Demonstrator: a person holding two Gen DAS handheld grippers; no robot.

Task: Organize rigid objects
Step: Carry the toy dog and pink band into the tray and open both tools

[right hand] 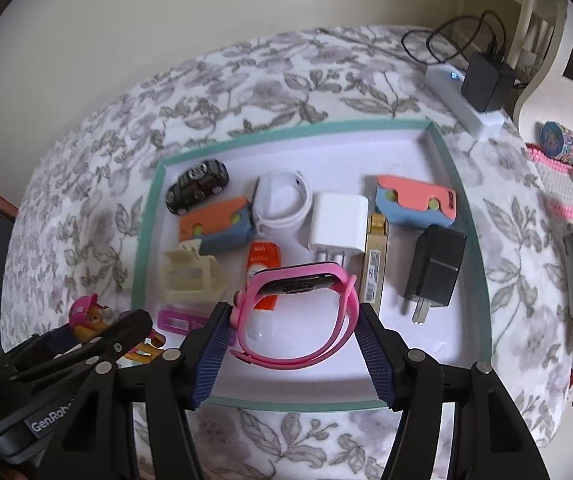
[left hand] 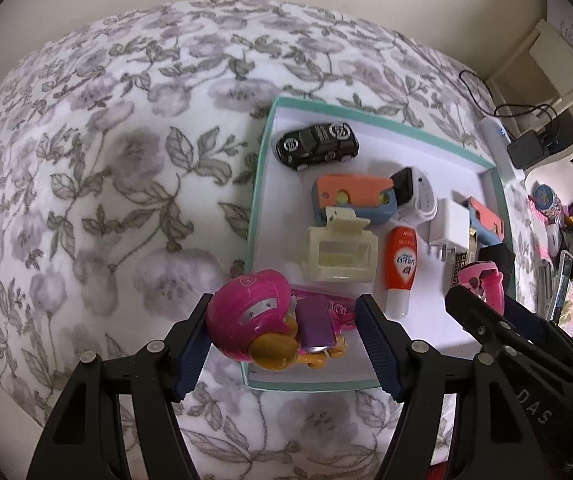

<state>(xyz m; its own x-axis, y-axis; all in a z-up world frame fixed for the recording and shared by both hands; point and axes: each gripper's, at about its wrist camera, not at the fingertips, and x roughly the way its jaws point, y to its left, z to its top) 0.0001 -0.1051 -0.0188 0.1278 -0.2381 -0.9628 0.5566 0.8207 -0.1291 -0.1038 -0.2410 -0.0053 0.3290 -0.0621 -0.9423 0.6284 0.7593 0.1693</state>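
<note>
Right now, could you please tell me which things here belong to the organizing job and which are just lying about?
In the job:
- teal-rimmed tray
- pink-helmet pup toy, between left gripper fingers
- pink watch, between right gripper fingers
- toy car, white charger, black charger in the tray

Lying about:
- power strip
- black adapter

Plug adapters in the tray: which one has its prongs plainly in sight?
The black adapter, its two prongs aimed toward the camera; the white adapter has its prongs partly hidden behind the pink watch.

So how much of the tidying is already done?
About ten items, like the black toy car, already lie in the teal-rimmed white tray. The left gripper holds a pink-helmeted puppy figure; the right gripper holds a pink wristwatch. More trinkets wait outside.
</note>
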